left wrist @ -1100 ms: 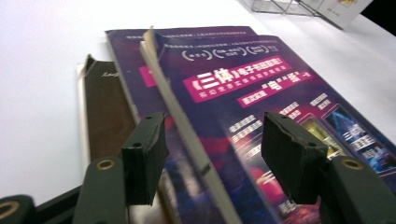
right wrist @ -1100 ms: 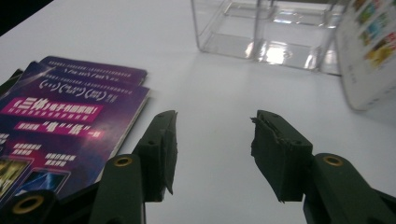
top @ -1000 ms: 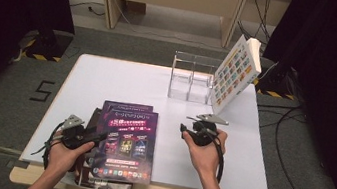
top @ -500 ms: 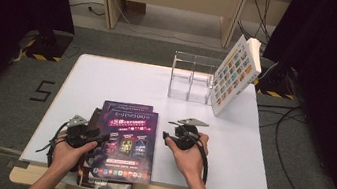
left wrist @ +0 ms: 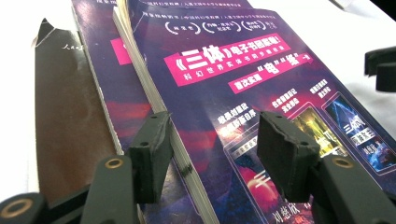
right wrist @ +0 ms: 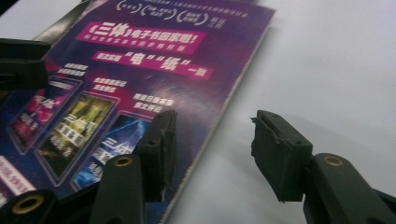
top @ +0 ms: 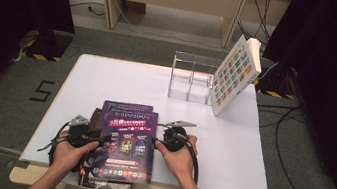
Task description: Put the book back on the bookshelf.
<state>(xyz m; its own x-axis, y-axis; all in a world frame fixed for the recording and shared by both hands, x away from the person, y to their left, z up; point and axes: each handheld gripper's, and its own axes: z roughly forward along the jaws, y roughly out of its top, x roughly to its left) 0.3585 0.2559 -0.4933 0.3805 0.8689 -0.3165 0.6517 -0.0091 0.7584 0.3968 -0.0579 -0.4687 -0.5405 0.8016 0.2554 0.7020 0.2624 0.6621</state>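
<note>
A stack of purple-covered books [top: 126,141] lies at the table's front edge. My left gripper [top: 99,139] is at the top book's left side. In the left gripper view its jaws [left wrist: 214,123] straddle that book's page edge [left wrist: 154,88]; they have just been closing, still open and not pressing. My right gripper [top: 155,140] is low at the book's right edge. In the right gripper view [right wrist: 212,122] it is open, one jaw over the cover [right wrist: 154,70], the other over the bare table.
A second purple book [left wrist: 100,70] and a dark brown one [left wrist: 60,116] lie under the top book, offset left. A clear acrylic holder [top: 191,78] stands at the back, with a colourful-covered book [top: 235,74] leaning on its right side.
My right hand has come left and down from the open table to the right edge of the top book. The left hand has stayed at the book's left edge.
</note>
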